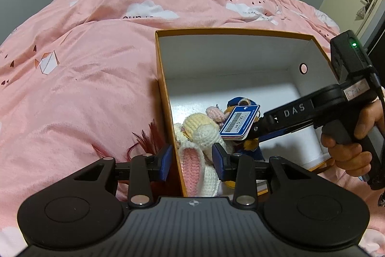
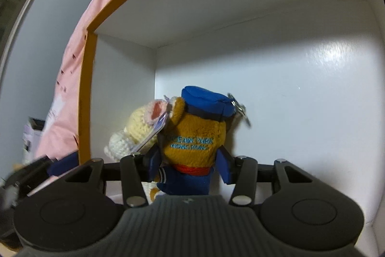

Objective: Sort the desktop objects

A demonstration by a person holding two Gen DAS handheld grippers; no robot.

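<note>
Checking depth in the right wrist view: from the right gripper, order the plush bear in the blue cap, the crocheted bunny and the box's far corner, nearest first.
1. Plush bear, between the right gripper's fingers, inside the box.
2. Crocheted bunny, just behind the bear, to its left.
3. Box's far corner, beyond both, upper left of centre.

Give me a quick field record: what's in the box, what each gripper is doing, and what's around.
box: open cardboard box, orange rim, white inside, on a pink blanket
in box: crocheted bunny against the left wall; bear toy in a blue cap beside it, blue price tag attached
left gripper: fingers straddle the box's left wall, bunny's ear between them, grip unclear
right gripper: inside the box, fingers either side of the bear
outside box: red feathers by the left wall
</note>
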